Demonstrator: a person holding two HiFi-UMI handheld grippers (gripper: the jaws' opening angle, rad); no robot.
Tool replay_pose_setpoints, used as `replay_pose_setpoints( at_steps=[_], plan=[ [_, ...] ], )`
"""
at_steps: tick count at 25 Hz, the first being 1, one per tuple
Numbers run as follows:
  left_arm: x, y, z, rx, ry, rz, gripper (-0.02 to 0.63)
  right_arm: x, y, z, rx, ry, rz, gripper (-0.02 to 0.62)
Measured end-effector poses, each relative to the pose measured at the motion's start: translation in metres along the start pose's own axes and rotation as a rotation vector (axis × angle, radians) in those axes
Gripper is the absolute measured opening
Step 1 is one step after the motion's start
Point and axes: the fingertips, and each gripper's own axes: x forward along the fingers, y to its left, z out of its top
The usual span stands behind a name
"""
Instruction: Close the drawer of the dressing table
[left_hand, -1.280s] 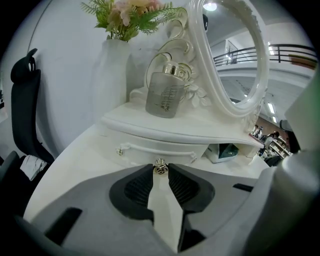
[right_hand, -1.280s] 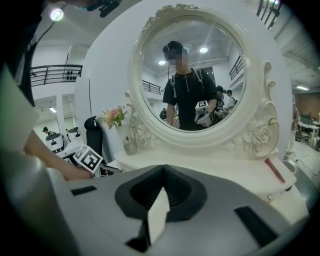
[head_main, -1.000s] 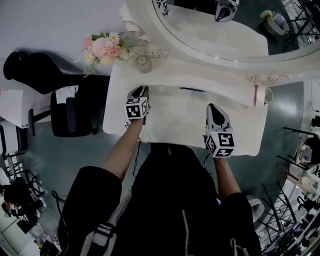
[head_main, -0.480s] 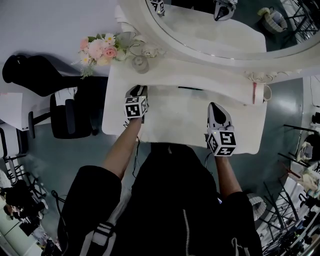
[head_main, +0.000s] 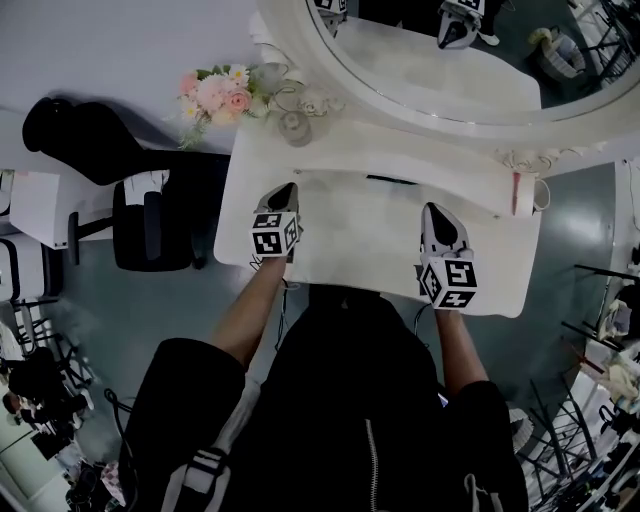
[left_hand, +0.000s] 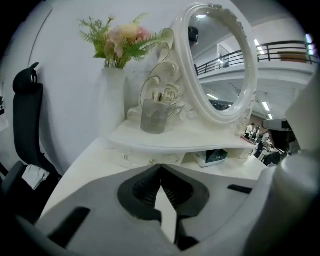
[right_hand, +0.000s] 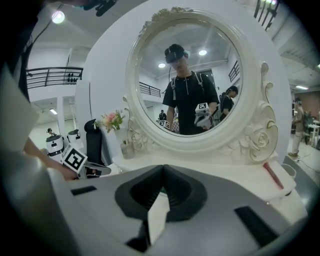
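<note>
The white dressing table (head_main: 365, 245) stands before me under its oval mirror (head_main: 440, 70). In the left gripper view, small drawer fronts with knobs (left_hand: 145, 160) sit flush under the raised shelf, just ahead of the jaws. My left gripper (head_main: 284, 190) hovers over the tabletop's left part with its tips meeting and nothing between them (left_hand: 160, 167). Over the right part, my right gripper (head_main: 436, 210) is also shut and empty (right_hand: 161, 170). Neither gripper touches the drawers.
A vase of pink flowers (head_main: 215, 92) and a glass cup (head_main: 294, 126) stand at the shelf's left end. A red stick (head_main: 515, 195) lies at its right end. A teal-and-white box (left_hand: 212, 156) sits under the shelf. A black office chair (head_main: 150, 225) stands left of the table.
The left gripper's jaws have come together and it has drawn back a little from the shelf and lifted. The right gripper has stayed where it was.
</note>
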Motion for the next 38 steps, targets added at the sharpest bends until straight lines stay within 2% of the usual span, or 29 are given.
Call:
replay_pose_setpoints(
  at_steps=[6, 12, 21, 26, 38],
  plan=[
    [-0.039, -0.035, 0.051, 0.113, -0.126, -0.041, 0.006, 0.001, 0.002, 0.026, -0.023, -0.062, 0.019, 0.002],
    [-0.056, -0.080, 0.104, 0.250, -0.243, -0.107, 0.006, -0.008, -0.017, 0.059, -0.040, -0.145, -0.024, 0.002],
    [-0.073, -0.156, 0.173, 0.307, -0.395, -0.243, 0.006, -0.044, -0.043, 0.091, -0.050, -0.233, -0.100, 0.002],
    [-0.078, -0.177, 0.187, 0.336, -0.428, -0.290, 0.006, -0.054, -0.050, 0.090, -0.049, -0.251, -0.122, 0.002],
    [-0.080, -0.180, 0.187, 0.342, -0.424, -0.299, 0.006, -0.054, -0.043, 0.092, -0.058, -0.248, -0.110, 0.000]
  ],
)
